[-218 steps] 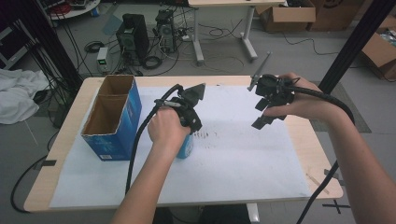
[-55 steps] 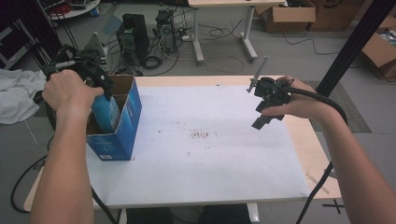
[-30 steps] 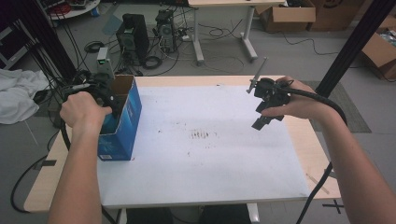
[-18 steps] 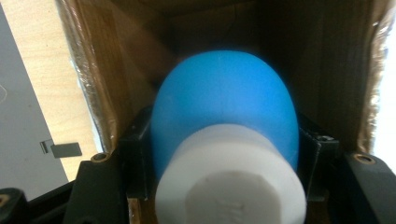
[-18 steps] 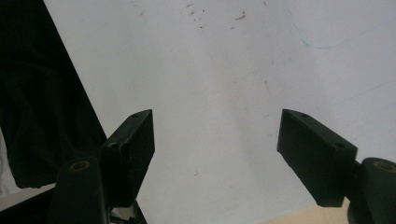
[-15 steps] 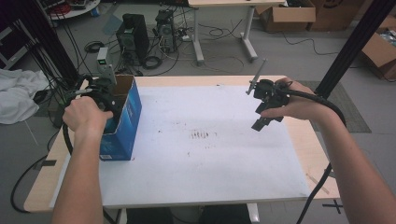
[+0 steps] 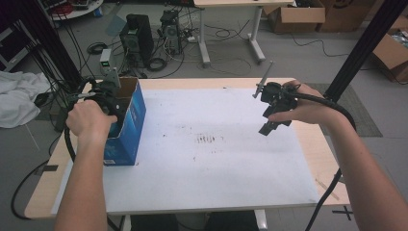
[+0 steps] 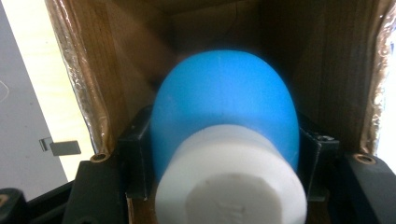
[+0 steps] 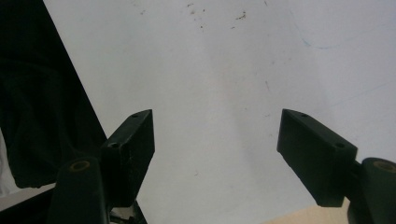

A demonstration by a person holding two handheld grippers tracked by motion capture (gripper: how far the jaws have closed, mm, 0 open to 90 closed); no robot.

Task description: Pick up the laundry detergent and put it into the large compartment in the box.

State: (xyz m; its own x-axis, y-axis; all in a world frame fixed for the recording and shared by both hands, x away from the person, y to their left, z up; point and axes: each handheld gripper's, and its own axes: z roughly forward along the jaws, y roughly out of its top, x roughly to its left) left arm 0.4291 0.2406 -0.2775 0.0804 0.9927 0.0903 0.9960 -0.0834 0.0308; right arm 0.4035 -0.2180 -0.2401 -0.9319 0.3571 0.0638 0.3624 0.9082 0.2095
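My left gripper (image 7: 108, 94) reaches down into the open top of a blue cardboard box (image 7: 128, 129) at the table's left edge. In the left gripper view its jaws (image 8: 224, 156) are shut on a blue bottle (image 8: 224, 100) with a white cap (image 8: 229, 182), pads pressed against both sides. The brown inner walls of the box (image 8: 107, 70) surround the bottle. My right gripper (image 7: 268, 126) hangs above the right part of the table, open, with nothing between its jaws (image 9: 217, 149).
A white sheet (image 7: 207, 159) with small dark marks covers most of the wooden table (image 7: 320, 159). A black frame post (image 7: 365, 43) rises at the right. Computers and cables (image 7: 139, 38) and a white cloth (image 7: 19, 96) lie on the floor beyond.
My left gripper carried the blue bottle from the table's middle to above the box, then sank into it. The right gripper has stayed where it was.
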